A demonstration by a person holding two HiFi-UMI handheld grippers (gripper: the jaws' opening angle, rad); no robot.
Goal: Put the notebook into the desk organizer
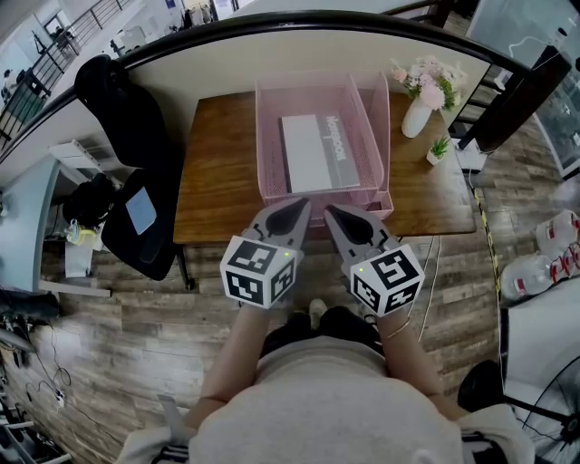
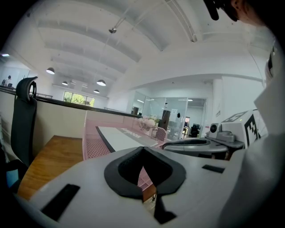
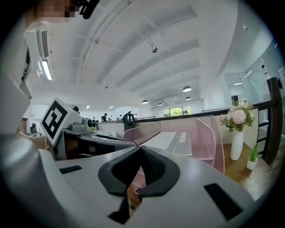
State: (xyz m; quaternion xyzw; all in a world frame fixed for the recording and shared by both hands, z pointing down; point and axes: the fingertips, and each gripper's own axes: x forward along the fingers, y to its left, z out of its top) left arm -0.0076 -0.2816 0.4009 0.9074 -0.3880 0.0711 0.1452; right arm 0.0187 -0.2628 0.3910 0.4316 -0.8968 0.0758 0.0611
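Note:
A grey notebook (image 1: pixel 315 151) lies flat in the top tray of the pink mesh desk organizer (image 1: pixel 272 172) on the wooden desk (image 1: pixel 217 181). Both grippers hover side by side at the desk's near edge, just short of the organizer's front. My left gripper (image 1: pixel 300 207) is shut with nothing between its pads. My right gripper (image 1: pixel 333 213) is shut too and holds nothing. In the left gripper view the notebook (image 2: pixel 121 138) lies ahead in the organizer (image 2: pixel 94 147), beyond the closed left gripper (image 2: pixel 142 151). The right gripper view shows the notebook (image 3: pixel 173 140) inside the organizer (image 3: pixel 205 147), past the closed right gripper (image 3: pixel 140 150).
A white vase of pink flowers (image 1: pixel 420 98) and a small potted plant (image 1: pixel 438 149) stand on the desk's right end. A black office chair (image 1: pixel 136 172) stands left of the desk. A curved partition (image 1: pixel 299 27) backs the desk. Water bottles (image 1: pixel 544 258) lie on the floor at right.

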